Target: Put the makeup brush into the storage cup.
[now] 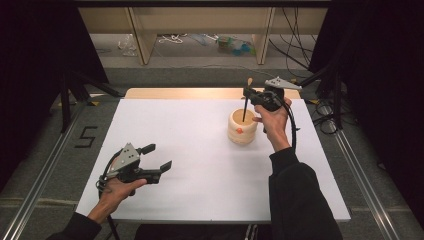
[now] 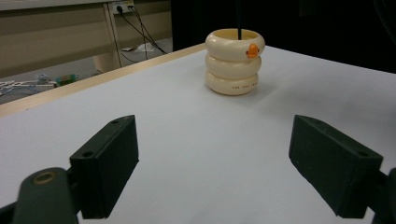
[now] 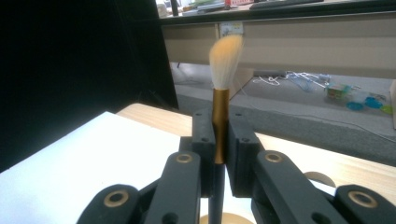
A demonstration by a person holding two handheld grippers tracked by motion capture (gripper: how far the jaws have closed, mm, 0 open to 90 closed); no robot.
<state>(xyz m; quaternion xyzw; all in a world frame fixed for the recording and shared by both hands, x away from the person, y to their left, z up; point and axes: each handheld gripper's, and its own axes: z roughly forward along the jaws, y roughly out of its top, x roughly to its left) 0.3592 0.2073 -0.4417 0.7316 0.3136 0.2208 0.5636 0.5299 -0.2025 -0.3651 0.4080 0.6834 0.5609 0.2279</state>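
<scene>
Left claw (image 1: 159,157) is hovering low over the near left of the white table (image 1: 200,165), its jaws gaping wide and gripping nothing. Further back on the right, the right claw (image 1: 248,93) is pinching a brush (image 3: 220,116) tight by its gold ferrule, bristles pointing up. The dark handle is dipping into the cream ringed pot (image 1: 242,127), which is standing upright on the table.

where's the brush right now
The brush stands upright, clamped in the right gripper, its handle reaching down into the cream holder at the right rear of the table.
</scene>
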